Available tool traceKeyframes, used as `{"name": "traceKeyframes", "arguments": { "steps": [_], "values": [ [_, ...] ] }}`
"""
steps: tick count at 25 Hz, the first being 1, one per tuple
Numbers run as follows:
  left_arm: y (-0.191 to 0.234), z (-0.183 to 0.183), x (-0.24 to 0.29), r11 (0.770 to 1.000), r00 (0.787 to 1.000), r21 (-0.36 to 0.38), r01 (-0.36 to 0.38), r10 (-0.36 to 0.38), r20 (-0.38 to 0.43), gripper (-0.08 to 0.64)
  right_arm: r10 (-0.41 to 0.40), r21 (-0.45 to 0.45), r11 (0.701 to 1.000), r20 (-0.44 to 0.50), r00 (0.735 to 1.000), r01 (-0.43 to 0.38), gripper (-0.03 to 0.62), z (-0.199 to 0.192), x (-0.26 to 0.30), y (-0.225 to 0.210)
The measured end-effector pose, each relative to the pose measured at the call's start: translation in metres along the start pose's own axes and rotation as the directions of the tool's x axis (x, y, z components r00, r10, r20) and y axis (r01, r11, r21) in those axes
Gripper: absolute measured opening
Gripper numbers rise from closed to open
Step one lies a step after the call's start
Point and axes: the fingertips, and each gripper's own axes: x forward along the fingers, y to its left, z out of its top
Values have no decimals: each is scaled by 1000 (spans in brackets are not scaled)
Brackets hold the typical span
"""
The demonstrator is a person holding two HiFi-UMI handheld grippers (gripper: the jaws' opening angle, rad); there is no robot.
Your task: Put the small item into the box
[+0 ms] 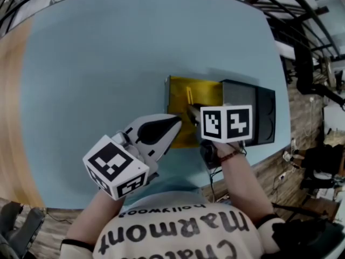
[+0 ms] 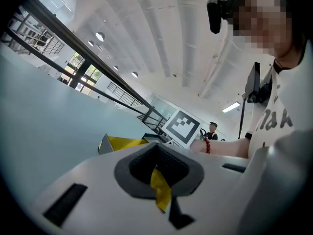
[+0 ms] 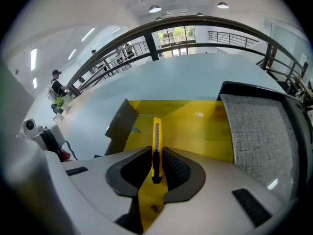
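Note:
The box (image 1: 207, 88) lies open on the pale blue table (image 1: 108, 63); its inside is yellow and its black lid (image 1: 264, 115) is folded out to the right. My right gripper (image 1: 193, 112) hovers over the box's near edge, shut on a slim yellow utility knife (image 3: 156, 143) that points out over the yellow floor (image 3: 195, 126). In the head view the knife (image 1: 189, 96) shows as a thin strip above the lining. My left gripper (image 1: 173, 125) sits just left of the box's near corner, jaws together and holding nothing. Its own view shows the box (image 2: 120, 142) beyond the jaws.
The grey textured lid (image 3: 259, 131) fills the right side of the right gripper view. A wooden strip (image 1: 11, 117) borders the table at the left. Railings and a distant person (image 3: 57, 84) stand beyond the table. Cables and gear (image 1: 318, 161) lie on the floor at right.

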Motion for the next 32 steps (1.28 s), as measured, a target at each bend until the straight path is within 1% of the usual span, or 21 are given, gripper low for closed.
{"name": "traceKeyframes", "arguments": {
  "steps": [8, 14, 25, 32],
  "values": [
    [2, -2, 3, 1000, 1000, -9, 0, 0, -4, 2, -6, 4, 1000, -9, 1000, 6, 86, -2, 2, -4],
    [-1, -2, 5, 1000, 1000, -11, 18, -18, -19, 2, -2, 14, 1000, -9, 1000, 2, 86, -1, 1, -2],
    [0, -6, 1, 1000, 999, -8, 20, -20, -38, 2, -27, 12, 1000, -6, 1000, 27, 86, -2, 1, -1],
    [3, -9, -1, 1000, 999, -10, 24, -24, -42, 2, -53, -23, 998, -15, 999, 52, 86, -3, 5, -2]
  ]
}}
